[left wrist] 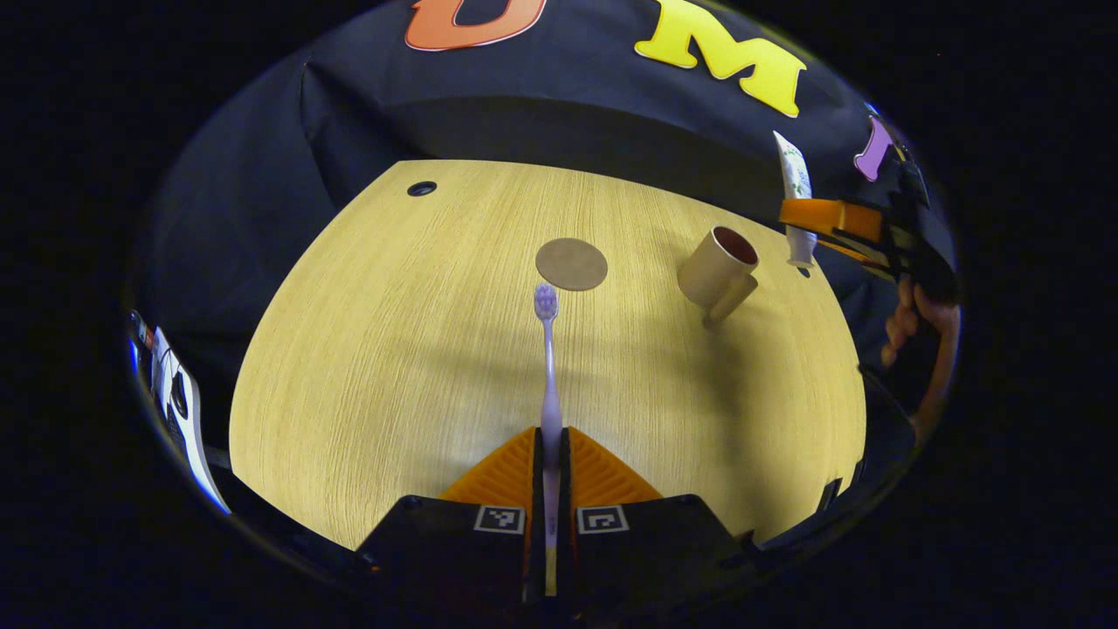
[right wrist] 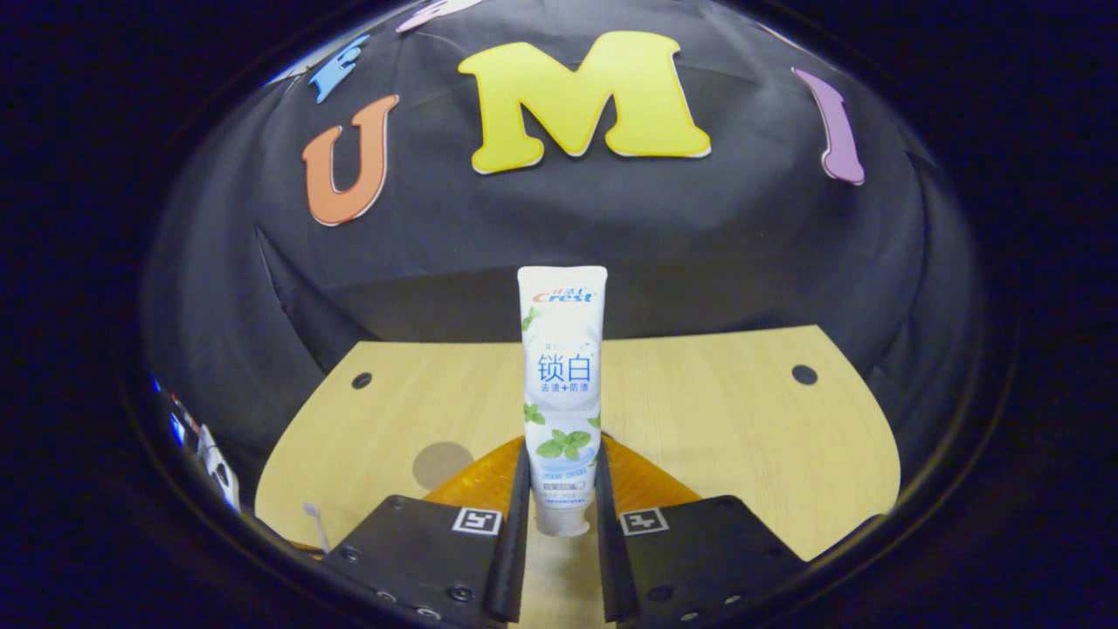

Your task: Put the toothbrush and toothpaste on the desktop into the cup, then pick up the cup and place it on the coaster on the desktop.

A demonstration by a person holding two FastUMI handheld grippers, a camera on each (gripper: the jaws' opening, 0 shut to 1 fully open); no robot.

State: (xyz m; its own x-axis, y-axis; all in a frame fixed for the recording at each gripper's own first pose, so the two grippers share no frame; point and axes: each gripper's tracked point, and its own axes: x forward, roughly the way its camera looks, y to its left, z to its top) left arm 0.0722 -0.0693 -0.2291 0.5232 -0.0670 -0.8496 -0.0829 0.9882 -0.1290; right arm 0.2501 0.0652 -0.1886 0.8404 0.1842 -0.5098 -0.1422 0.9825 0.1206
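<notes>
While the toothbrush (left wrist: 548, 367) runs forward from between the left gripper (left wrist: 551, 454) fingers, clamped by its handle above the desk (left wrist: 393, 367), its head points at the far coaster (left wrist: 571, 264). To the right stands the cup (left wrist: 718, 269), empty. The right gripper (right wrist: 563, 489) pinches the toothpaste (right wrist: 562, 384) upright, cap down, raised beside the cup

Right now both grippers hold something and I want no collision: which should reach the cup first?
Probably right: seen from the left gripper view, the right gripper holds the toothpaste beside the cup; the toothbrush is farther.
</notes>
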